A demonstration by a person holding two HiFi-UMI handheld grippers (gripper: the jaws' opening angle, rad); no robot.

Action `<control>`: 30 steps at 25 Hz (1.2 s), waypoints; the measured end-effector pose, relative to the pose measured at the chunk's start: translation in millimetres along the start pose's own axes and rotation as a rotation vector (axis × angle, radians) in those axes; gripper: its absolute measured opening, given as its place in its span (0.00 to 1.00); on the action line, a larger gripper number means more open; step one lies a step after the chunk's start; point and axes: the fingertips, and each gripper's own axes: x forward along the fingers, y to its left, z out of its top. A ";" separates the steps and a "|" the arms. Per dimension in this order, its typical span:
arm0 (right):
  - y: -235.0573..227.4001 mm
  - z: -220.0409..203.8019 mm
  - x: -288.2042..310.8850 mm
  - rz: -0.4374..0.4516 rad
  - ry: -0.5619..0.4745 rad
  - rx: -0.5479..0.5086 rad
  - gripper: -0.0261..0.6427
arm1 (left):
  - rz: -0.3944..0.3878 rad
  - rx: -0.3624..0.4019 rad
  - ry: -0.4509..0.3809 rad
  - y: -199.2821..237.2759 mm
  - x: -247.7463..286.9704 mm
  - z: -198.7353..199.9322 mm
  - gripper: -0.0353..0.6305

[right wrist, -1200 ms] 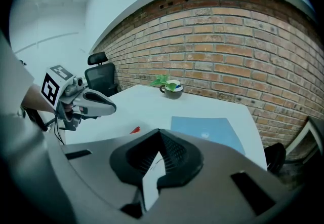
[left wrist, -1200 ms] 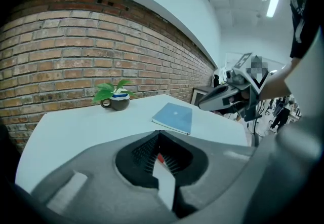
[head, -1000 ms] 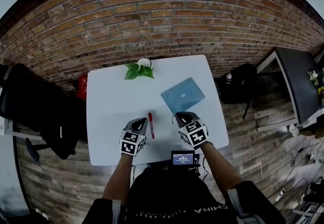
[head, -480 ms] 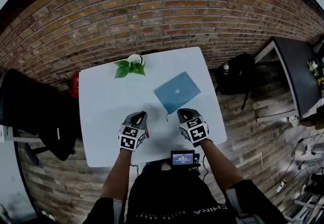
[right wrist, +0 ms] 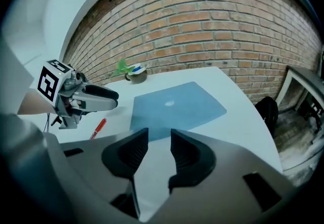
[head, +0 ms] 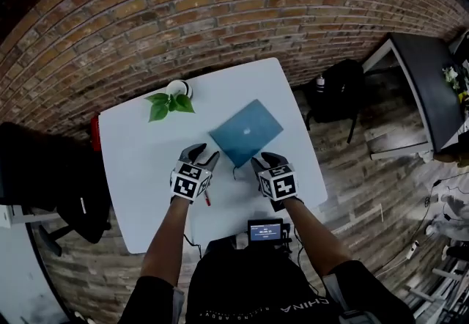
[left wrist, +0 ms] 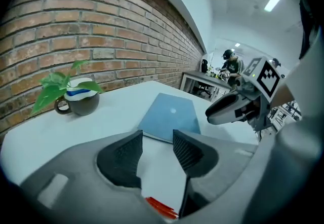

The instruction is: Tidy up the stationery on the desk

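Pen (right wrist: 98, 127) lies on the white worktop (head: 139, 168) just short of the blue notebook (head: 247, 132), lengthwise toward it, beneath the left tongs (left wrist: 157, 139) and behind their spread, empty tips. The right tongs (right wrist: 158, 137), also spread, are farther off.

Even daylight, fisheye edges, dark vignette

Three cameras, one white table (head: 139, 168)
The head view looks steeply down from above the near edge and takes in the whole table. Each gripper view sits low and close over the near half, facing the far edge. All three share the blue notebook (head: 246, 132) and the potted plant (head: 167, 104) by the far edge.
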 end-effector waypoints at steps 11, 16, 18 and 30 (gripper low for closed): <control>-15.5 -0.1 27.4 -0.008 0.026 0.188 0.36 | -0.062 0.049 0.113 25.0 61.9 14.5 0.39; -18.6 -0.3 31.0 -0.029 0.033 0.206 0.36 | -0.097 0.051 0.142 24.0 72.1 9.7 0.39; -20.2 -0.8 31.2 -0.049 0.034 0.201 0.35 | -0.107 0.052 0.142 23.2 73.1 9.0 0.39; -19.9 2.7 35.3 -0.057 0.038 0.108 0.31 | -0.106 0.031 0.178 19.8 62.6 -1.5 0.33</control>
